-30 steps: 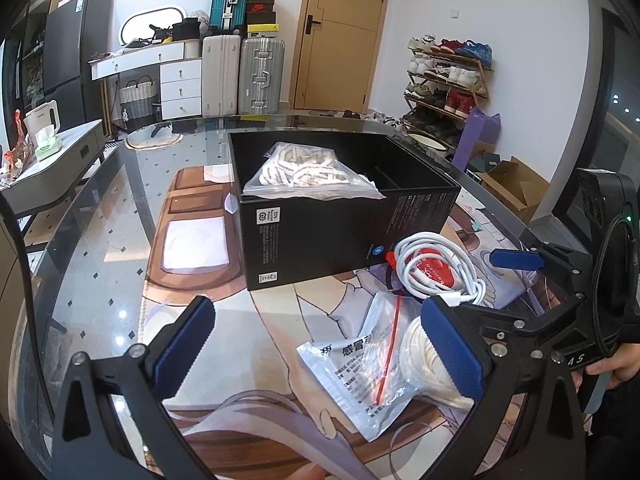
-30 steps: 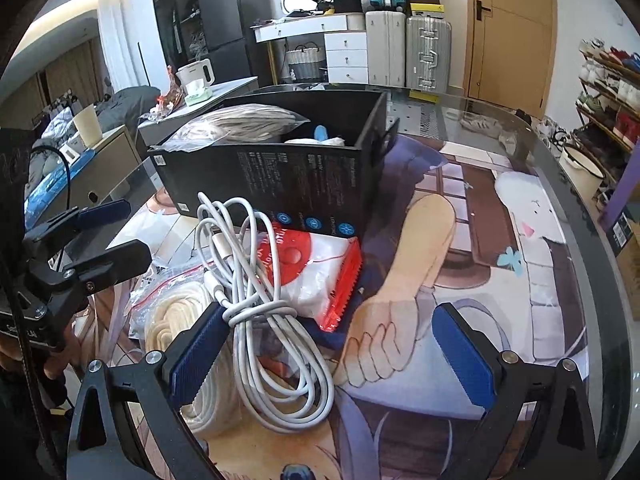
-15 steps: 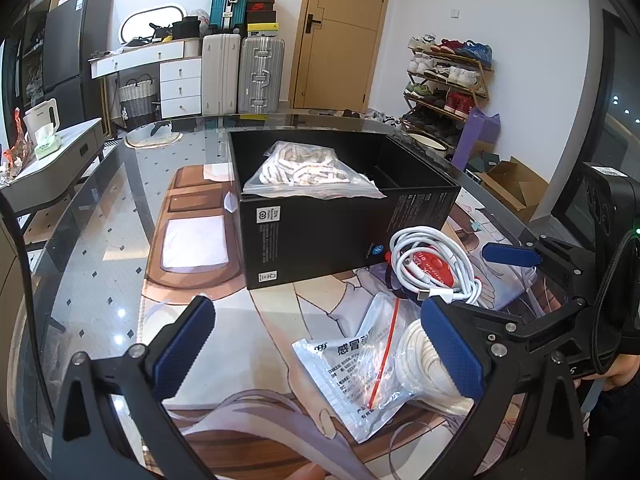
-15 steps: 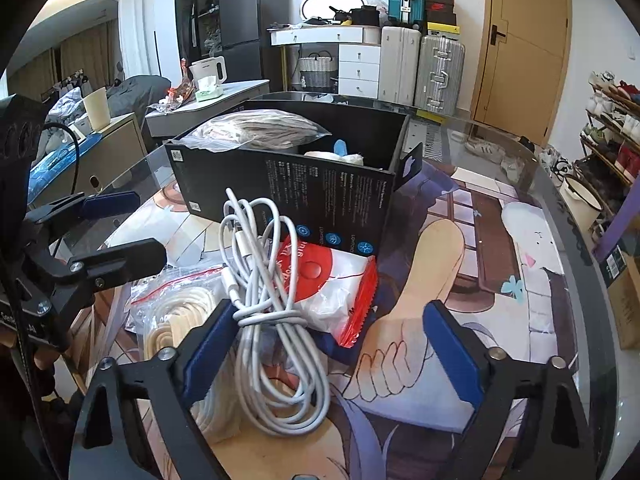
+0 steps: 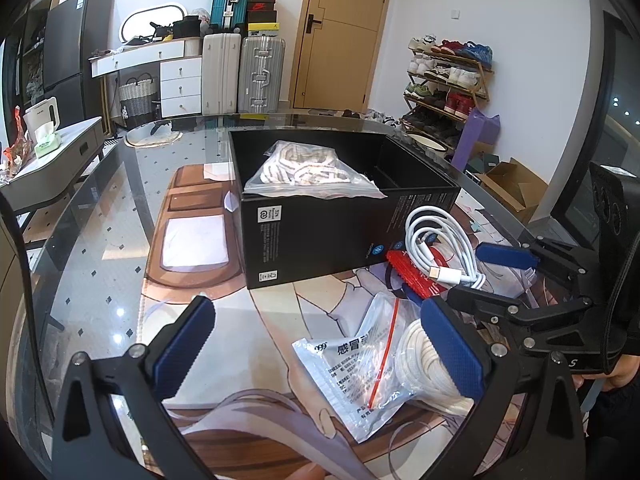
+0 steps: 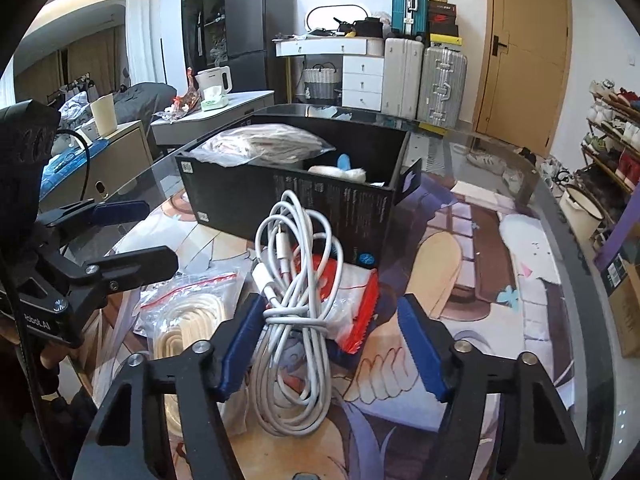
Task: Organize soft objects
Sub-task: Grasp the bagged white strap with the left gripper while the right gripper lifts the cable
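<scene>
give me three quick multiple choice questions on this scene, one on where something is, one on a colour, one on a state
1. Where does the coiled white cable lie?
A. inside the black box
B. on the table in front of the black box
C. on the floor

2. What colour are the pads of the right gripper?
A. blue
B. green
C. yellow

3. How are the jaws of the left gripper?
A. shut on the bag of rope
B. shut on nothing
C. open

Answers: 1 B, the cable rests outside the black box, against its near wall. 2 A, both pads are dark blue. 3 C, its fingers stand wide apart, holding nothing.
</scene>
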Demonstrator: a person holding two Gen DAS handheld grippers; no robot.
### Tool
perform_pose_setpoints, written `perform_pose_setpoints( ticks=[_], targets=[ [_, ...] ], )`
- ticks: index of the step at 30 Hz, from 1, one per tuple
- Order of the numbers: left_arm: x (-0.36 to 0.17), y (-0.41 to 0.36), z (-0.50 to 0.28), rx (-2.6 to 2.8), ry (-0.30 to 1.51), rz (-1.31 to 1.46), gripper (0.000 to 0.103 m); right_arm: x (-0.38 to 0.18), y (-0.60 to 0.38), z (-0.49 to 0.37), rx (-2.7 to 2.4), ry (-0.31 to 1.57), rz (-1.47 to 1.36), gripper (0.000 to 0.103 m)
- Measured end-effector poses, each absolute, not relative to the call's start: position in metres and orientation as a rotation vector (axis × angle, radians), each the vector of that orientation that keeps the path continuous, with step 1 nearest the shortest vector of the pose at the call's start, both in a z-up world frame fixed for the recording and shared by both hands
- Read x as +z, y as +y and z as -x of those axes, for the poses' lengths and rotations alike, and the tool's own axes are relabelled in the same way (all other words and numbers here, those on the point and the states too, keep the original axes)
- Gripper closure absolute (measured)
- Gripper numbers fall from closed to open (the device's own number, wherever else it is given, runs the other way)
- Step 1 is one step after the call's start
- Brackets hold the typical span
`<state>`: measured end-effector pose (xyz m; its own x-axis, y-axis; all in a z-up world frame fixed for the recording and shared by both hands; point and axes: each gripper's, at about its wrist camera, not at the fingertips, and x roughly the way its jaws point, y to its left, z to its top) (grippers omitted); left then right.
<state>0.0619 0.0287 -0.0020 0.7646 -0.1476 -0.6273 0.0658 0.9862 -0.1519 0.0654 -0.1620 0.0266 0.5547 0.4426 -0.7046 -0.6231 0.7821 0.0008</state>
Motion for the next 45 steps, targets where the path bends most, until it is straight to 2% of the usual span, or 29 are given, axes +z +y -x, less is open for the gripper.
perform_pose_setpoints(
  ticks=[12,14,27,45],
  targets=[
    [-0.004,0.028,-0.061,-0.116,0.696,0.134,0.000,0.024,-0.160,-0.059,0.666,0.745,0.280,0.066],
    [-0.004,0.027,-0.061,-0.116,0.695,0.136,0.000,0.024,-0.162,-0.060,0.667,0.748,0.268,0.067],
    [-0.003,0.028,-0.059,-0.108,0.716,0.108,0.000,0.040,-0.182,-0.057,0.674,0.719,0.162,0.068],
    [0.003,-0.021,-0.037,-0.260,0.766,-0.010,0.000,0.046,-0.197,-0.055,0.658,0.703,0.138,0.068]
  ],
)
